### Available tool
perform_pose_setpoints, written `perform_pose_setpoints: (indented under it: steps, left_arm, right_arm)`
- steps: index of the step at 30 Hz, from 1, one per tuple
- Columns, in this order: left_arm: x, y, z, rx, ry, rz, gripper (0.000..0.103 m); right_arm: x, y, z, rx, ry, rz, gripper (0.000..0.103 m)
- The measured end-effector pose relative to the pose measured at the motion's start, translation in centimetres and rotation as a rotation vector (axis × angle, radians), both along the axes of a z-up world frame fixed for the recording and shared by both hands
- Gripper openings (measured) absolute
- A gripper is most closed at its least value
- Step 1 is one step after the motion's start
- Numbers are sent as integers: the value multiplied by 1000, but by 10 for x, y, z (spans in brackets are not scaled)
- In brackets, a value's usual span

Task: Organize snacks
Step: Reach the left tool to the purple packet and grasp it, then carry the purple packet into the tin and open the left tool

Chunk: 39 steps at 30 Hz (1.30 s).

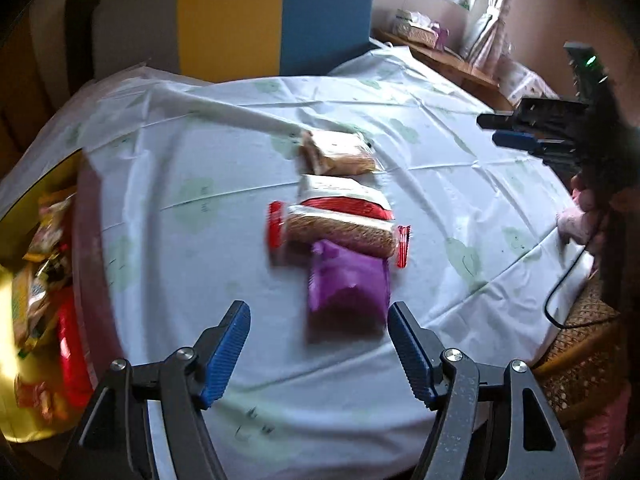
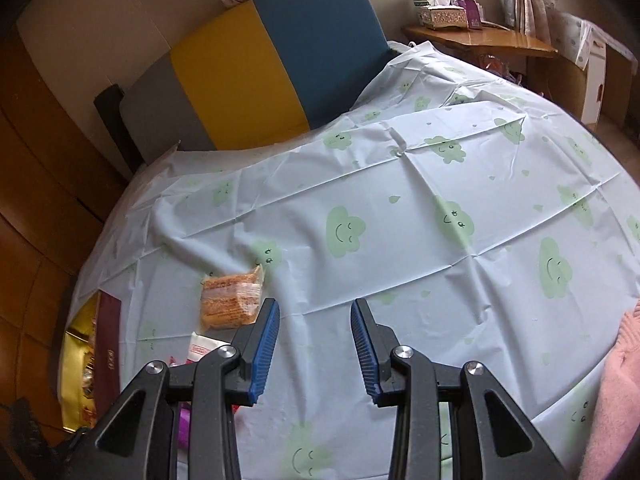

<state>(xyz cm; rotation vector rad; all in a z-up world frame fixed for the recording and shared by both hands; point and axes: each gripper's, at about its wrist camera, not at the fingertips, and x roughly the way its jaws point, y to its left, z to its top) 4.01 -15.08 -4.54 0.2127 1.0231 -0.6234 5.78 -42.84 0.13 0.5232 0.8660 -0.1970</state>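
In the left wrist view, several snack packets lie in a row on the table's cloud-print cloth (image 1: 440, 200): a purple packet (image 1: 348, 284) nearest, then a red-ended packet of brown snacks (image 1: 340, 232), a white and red packet (image 1: 340, 192) and a clear brown packet (image 1: 340, 156). My left gripper (image 1: 318, 312) is open, and the purple packet's near end lies between its fingertips, untouched. A hand holds my right gripper (image 1: 494, 130) at the right edge. In the right wrist view, my right gripper (image 2: 316, 306) is open over bare cloth, and an orange packet (image 2: 230, 300) lies just to its left.
A yellow box (image 1: 24, 420) full of snacks sits off the table's left edge, with a dark red lid (image 2: 108, 340) beside it. A grey, yellow and blue chair back (image 2: 260, 60) stands behind the table. A wooden side table (image 2: 480, 40) holds a tissue box. A wicker seat (image 1: 580, 360) and a pink sleeve (image 2: 616, 400) are at the right.
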Motion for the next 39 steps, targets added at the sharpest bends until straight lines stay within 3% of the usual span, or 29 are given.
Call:
perform_pose_setpoints:
  steps: [4,11,13,14,15,19,23,26,30,39]
  left_arm:
    - [6,-20,-4,2,-12,-27,74]
    - [15,-47,-27,92,-56,-40,75]
    - [19,-47,-37,90,-20,-41,61]
    - [20,-44,-41,80,3,-34,44]
    - [19,-42,-39,79,-28,-23,35]
    - [14,-25,-35,38,-34,0,34]
    - [1,-4,-29,62,-129,13,34]
    - [0,11,-35,62,-122,31,34]
    - [1,28,-44,-14,-107,52,35]
    - [-4,35,-45,-48,-117,58,36]
  right_arm:
    - [1,-2,0,22,-6,-3,38]
    - [0,-1,3,19,-28,3,38]
    - [1,-1,3,19,-25,5,38]
    - [1,-1,3,18,-23,7,38]
    - [1,0,3,14,-21,10,38]
    - [3,3,2,2,-11,20,38]
    - [4,6,0,-7,5,35,38]
    - [7,12,-4,-11,26,66,38]
    - [15,32,-9,-35,62,160,38]
    - [32,102,-20,-162,147,460,38]
